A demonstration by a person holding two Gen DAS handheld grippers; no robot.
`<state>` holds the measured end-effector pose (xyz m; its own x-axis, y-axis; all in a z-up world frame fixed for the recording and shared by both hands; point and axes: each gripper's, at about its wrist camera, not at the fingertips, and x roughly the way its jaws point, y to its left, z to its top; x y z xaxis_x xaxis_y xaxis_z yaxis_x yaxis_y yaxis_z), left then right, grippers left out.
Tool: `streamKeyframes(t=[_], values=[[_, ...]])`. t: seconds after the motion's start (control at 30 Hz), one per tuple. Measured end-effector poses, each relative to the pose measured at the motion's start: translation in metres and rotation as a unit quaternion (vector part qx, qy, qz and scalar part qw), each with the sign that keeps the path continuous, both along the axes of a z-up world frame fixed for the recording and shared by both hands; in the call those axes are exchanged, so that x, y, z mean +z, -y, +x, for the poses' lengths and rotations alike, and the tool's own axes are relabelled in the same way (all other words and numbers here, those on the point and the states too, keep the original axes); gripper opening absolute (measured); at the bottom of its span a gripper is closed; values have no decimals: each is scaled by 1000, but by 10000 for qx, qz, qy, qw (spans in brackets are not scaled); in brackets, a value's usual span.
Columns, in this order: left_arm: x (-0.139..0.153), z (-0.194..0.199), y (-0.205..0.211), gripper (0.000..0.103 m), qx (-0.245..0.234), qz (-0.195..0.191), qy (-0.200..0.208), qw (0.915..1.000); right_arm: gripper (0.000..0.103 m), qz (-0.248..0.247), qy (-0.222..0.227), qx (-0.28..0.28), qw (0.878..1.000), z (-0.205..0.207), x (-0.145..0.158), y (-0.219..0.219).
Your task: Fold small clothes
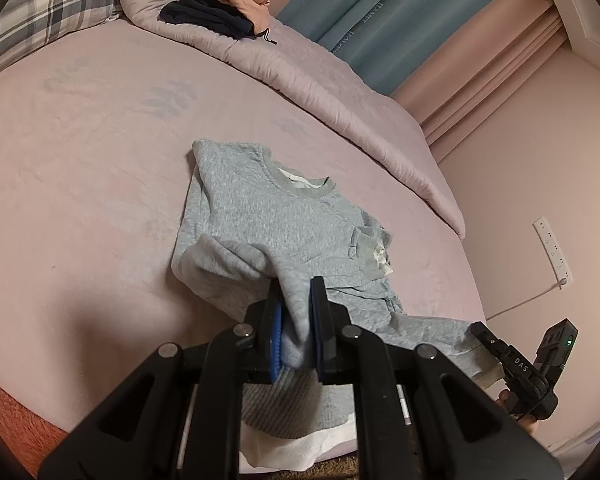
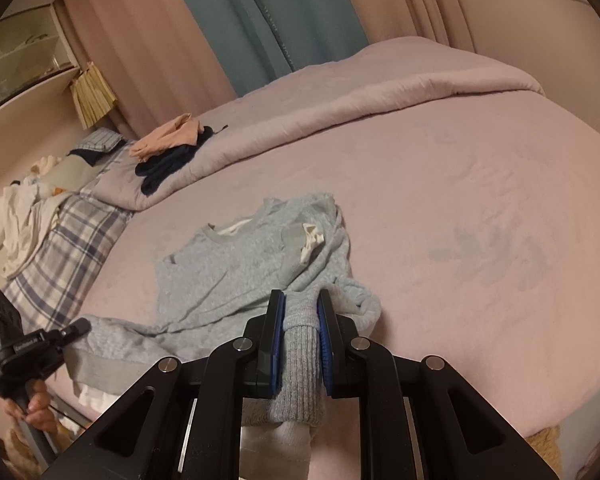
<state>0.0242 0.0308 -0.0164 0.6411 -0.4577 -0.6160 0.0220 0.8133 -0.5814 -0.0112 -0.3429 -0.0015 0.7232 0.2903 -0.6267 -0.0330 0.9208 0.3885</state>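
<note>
Both tools are matte black, with angular linkage arms pinned by round silver screws and blue ribbed pads lining their fingers: the left tool (image 1: pixel 296 320), the right tool (image 2: pixel 302 328). At the lower right of the left wrist view, the right tool's black body carries white "DAS" lettering and a small green light. Bare skin of the left hand (image 2: pixel 34 410) shows at the lower left of the right wrist view.

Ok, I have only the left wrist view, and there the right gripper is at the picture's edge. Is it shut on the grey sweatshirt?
Observer: Yes. In the right wrist view the right gripper is shut on a ribbed band of the grey sweatshirt.
Operator: Does anything hang from that band?
Observer: A white inner layer hangs out under it, below the pads.
Operator: And what lies beyond the plaid pillow?
Observer: A heap of white cloth lies beside it, at the far left of the right wrist view.
</note>
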Motion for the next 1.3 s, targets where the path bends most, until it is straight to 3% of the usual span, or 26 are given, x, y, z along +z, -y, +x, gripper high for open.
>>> streamKeyframes(t=[0.63,1.3], values=[[9,17,2,11,-45,15,44,10000,17,61,174,37,9998,13,11,-2],[9,26,-7,11,223,-101,31,9997,17,145,142,72,9998,29,15,-5]])
